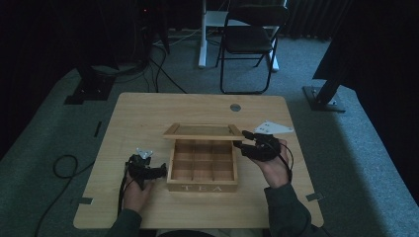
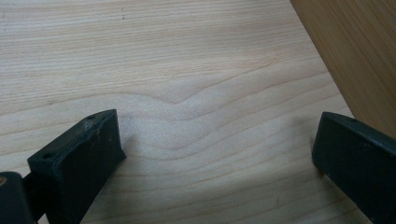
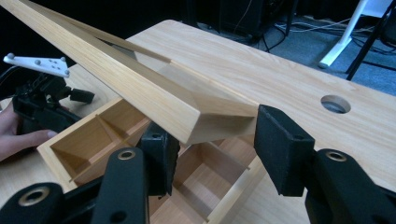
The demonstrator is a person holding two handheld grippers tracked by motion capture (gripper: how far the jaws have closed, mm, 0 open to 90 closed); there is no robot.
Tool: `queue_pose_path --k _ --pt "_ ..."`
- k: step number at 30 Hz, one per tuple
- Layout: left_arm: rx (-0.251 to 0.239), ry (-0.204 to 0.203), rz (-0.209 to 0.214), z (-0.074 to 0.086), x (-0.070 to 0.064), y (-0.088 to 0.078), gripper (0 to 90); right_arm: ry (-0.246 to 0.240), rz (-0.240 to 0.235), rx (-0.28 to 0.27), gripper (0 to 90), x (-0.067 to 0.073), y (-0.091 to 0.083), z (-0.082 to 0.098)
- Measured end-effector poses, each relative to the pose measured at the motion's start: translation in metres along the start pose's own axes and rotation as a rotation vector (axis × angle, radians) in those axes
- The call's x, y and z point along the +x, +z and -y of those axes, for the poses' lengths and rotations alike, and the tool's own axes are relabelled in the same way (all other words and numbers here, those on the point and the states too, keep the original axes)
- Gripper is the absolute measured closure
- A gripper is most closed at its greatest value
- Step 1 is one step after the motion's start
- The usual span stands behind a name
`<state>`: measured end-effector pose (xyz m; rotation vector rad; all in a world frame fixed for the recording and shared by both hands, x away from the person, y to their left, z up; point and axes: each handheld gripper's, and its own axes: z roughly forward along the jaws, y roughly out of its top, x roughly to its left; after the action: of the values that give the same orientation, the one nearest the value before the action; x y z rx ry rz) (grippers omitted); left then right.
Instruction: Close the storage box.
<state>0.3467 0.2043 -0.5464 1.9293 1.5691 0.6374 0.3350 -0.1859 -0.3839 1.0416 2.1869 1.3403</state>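
Wooden tea box (image 1: 202, 170) with the word TEA on its front wall sits near the middle of a light wood bench (image 1: 143, 113), its grid of small compartments showing. Its framed lid (image 1: 203, 131) is raised and tilted at the far side of the box.

In the high view, the right tool (image 1: 243, 139) reaches in from the right at the lid's right front corner, held by a hand in a dark sleeve. In the right gripper view, that lid corner (image 3: 205, 123) lies between the two black jaws. The left jaw sits against the underside of the lid's edge; the right jaw stands just beside the corner, with a narrow gap visible. The jaws are spread a little, not pinching the wood.

The left tool (image 1: 159, 171) rests on the bench just beside the box's left wall, held by the other hand. In the left gripper view, its jaws are spread wide over bare wood grain, with nothing between them, and the box's side (image 2: 359, 56) fills the upper right corner.

A black folding chair (image 1: 249, 39) stands on the carpet beyond the bench.
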Motion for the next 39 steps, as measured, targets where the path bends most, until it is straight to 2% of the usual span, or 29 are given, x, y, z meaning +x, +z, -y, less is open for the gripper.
queue_pose_path --k 16,30,39 --pt "0.003 0.001 0.000 0.000 0.000 0.000 1.6 0.017 -0.014 -0.041 47.8 0.007 0.001 0.029" --pt "0.002 -0.001 0.000 0.000 0.000 0.000 1.6 0.016 -0.004 -0.041 47.5 0.011 0.001 0.036" --pt "0.000 -0.001 -0.001 0.000 0.000 0.000 1.6 0.004 0.024 -0.026 47.8 0.018 0.001 0.045"
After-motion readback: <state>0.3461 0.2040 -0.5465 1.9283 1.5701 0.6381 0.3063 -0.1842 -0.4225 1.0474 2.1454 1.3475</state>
